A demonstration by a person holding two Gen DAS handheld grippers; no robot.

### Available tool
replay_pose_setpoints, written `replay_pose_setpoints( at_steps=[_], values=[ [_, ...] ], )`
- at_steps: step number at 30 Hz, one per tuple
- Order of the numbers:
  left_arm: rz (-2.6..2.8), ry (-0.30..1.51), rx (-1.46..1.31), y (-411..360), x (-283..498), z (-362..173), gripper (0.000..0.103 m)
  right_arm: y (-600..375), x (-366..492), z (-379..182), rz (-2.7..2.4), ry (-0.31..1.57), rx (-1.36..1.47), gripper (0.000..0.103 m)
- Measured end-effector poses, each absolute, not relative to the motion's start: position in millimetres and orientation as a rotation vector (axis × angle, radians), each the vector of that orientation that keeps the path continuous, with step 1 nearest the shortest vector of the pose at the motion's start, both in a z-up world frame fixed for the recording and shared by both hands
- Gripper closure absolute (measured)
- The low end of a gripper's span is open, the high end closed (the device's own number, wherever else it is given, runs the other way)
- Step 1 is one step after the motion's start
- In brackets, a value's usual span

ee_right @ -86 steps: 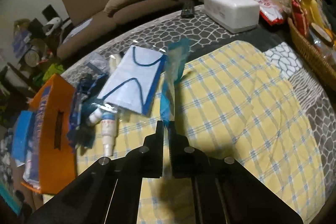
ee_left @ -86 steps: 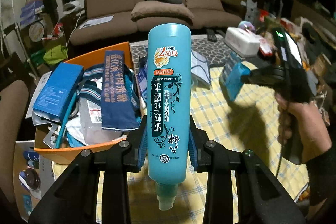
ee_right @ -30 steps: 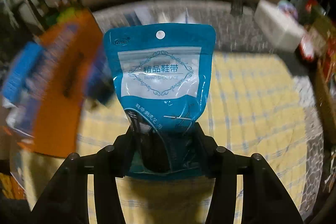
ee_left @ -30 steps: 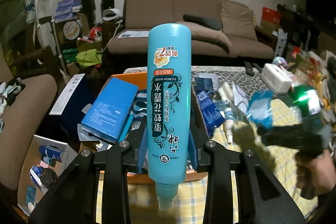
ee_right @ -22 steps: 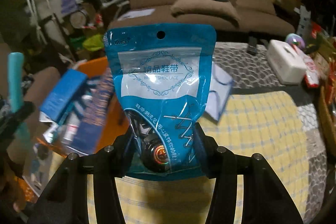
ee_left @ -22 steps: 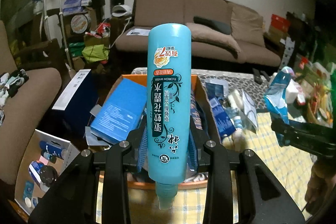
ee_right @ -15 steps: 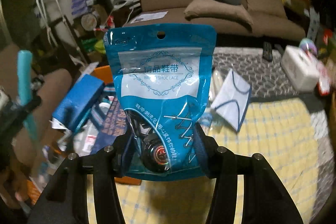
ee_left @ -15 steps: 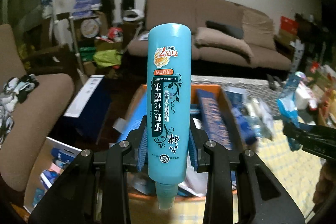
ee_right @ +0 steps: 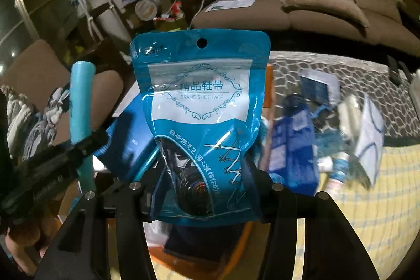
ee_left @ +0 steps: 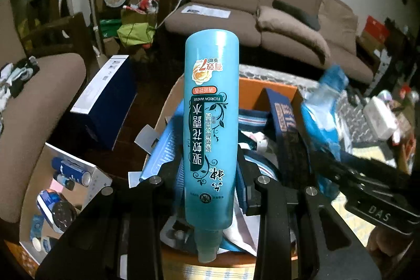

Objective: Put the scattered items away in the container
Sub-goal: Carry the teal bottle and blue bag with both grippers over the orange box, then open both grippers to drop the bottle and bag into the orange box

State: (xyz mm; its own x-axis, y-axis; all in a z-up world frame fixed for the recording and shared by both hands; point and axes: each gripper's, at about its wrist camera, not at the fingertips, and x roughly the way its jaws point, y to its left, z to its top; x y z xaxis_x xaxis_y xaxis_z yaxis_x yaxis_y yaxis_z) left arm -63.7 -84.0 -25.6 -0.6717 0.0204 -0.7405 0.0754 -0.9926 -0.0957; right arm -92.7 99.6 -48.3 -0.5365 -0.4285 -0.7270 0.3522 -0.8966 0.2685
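My left gripper [ee_left: 211, 175] is shut on a tall teal bottle [ee_left: 210, 122], held cap end toward the camera, over the near left part of the orange container [ee_left: 273, 87]. The container is full of blue boxes, cloth and packets. My right gripper [ee_right: 202, 193] is shut on a blue shoelace pouch [ee_right: 202, 109], held upright above the same container's rim [ee_right: 269, 85]. In the left wrist view the right gripper [ee_left: 341, 169] and its pouch [ee_left: 323, 109] hang over the container's right side. In the right wrist view the left gripper [ee_right: 60, 156] and the bottle [ee_right: 81, 109] are at the left.
To the right of the container, a white mask packet [ee_right: 370, 127], a small spray bottle [ee_right: 333, 167] and blue packets lie on the table. A yellow checked cloth [ee_right: 388, 188] covers the near table. On the floor at the left are a dark blue box [ee_left: 105, 96] and an open carton [ee_left: 60, 190]. A brown sofa [ee_left: 262, 4] stands behind.
Both grippers have swung left from the table to above the orange container. Each keeps its hold, the left on the bottle, the right on the pouch.
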Motion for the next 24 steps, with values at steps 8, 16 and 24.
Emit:
replay_pose_setpoints(
  at_steps=[8,16,24],
  values=[
    [-2.817,0.128,1.287,-72,-74,-36,0.072,89,-102,-58,-2.383,-0.146,1.211,0.048],
    [-2.812,0.114,1.306,-73,-78,-38,0.072,89,-100,-58,-2.375,-0.162,1.207,0.043],
    [-2.799,0.169,1.204,-86,-72,-23,0.025,105,-98,-41,-2.42,-0.165,1.168,0.01]
  ],
)
